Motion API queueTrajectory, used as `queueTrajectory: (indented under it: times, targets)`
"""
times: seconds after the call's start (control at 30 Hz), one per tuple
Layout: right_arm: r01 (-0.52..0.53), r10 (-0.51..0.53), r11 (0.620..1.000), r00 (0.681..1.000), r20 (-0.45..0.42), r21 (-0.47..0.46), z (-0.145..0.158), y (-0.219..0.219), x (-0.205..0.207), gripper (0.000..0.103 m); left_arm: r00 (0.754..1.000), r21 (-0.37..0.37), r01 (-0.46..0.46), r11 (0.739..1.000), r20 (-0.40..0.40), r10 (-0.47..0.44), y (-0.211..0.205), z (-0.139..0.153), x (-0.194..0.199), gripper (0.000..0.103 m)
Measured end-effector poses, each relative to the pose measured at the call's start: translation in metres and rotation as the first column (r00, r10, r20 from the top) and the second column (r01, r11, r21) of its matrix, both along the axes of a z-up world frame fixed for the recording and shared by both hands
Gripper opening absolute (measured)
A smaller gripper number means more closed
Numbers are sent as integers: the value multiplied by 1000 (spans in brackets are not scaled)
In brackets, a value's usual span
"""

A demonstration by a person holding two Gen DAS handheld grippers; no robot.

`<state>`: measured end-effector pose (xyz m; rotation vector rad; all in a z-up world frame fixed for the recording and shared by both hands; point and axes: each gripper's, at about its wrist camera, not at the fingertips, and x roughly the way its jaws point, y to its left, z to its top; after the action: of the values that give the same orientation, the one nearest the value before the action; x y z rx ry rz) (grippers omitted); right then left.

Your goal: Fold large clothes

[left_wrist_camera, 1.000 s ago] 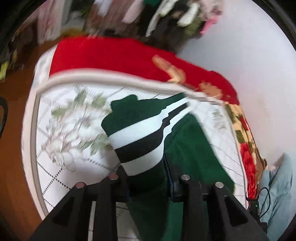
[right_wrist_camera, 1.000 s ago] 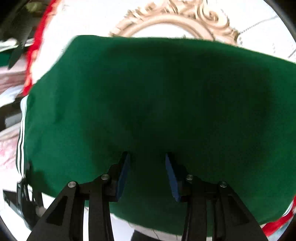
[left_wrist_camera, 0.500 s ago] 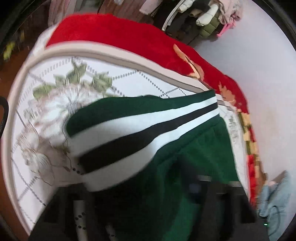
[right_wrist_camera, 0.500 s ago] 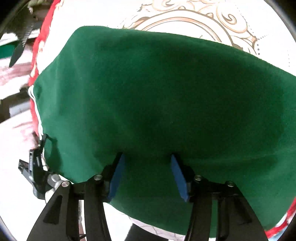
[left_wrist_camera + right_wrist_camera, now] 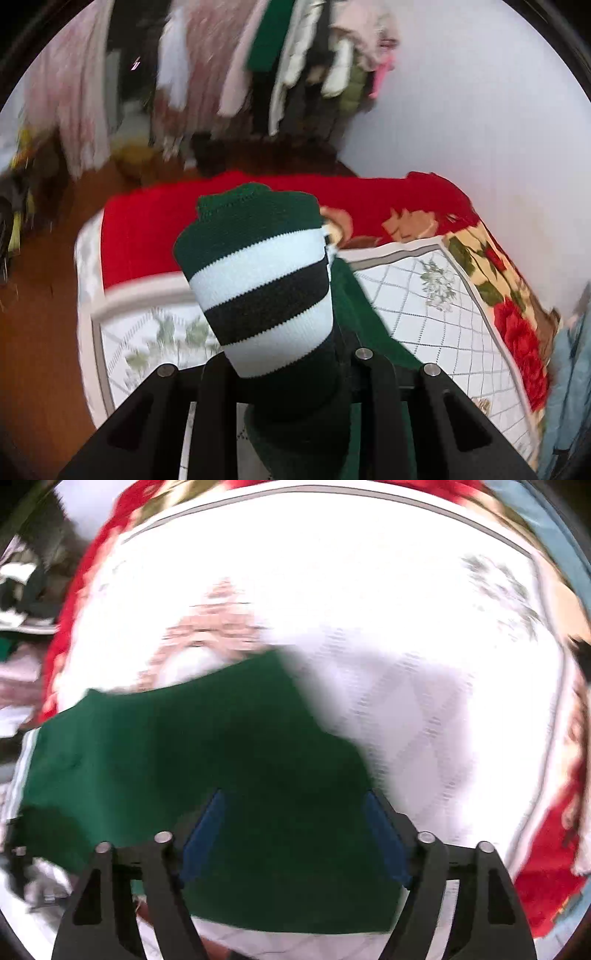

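1. Left hand-held gripper: jaws have just been closing further and clamp the ribbed cuff end of the dark green knit garment, banded white and black, which stands up between the fingers.
2. Right hand-held gripper: jaws have just been opening and stand wide apart, pads clear of cloth, pointing down over the green garment body.
3. Garment lies on the white quilted bedspread with floral print; a red blanket covers the bed's far end.
4. Right view is motion-blurred.
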<state>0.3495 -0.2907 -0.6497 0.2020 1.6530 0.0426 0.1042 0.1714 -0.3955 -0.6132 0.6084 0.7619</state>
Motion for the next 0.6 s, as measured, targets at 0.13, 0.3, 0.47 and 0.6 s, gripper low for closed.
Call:
queueTrajectory:
  times: [0.13, 0.3, 0.47, 0.6]
  targets:
    - [63, -46, 994, 982, -183, 89, -68, -35, -32, 74, 984, 108, 175, 979, -24, -174, -49, 28, 28, 20]
    - [150, -117, 971, 977, -180, 184, -88, -49, -52, 72, 885, 149, 463, 874, -34, -464, -145, 47, 60, 19]
    - [147, -102, 958, 977, -186, 246, -92, -49, -61, 72, 685, 109, 728, 677, -72, -725, -253, 28, 72, 18]
    - [148, -99, 950, 977, -187, 273, -95, -56, -63, 72, 554, 22, 832, 554, -91, -828, -312, -3, 67, 18]
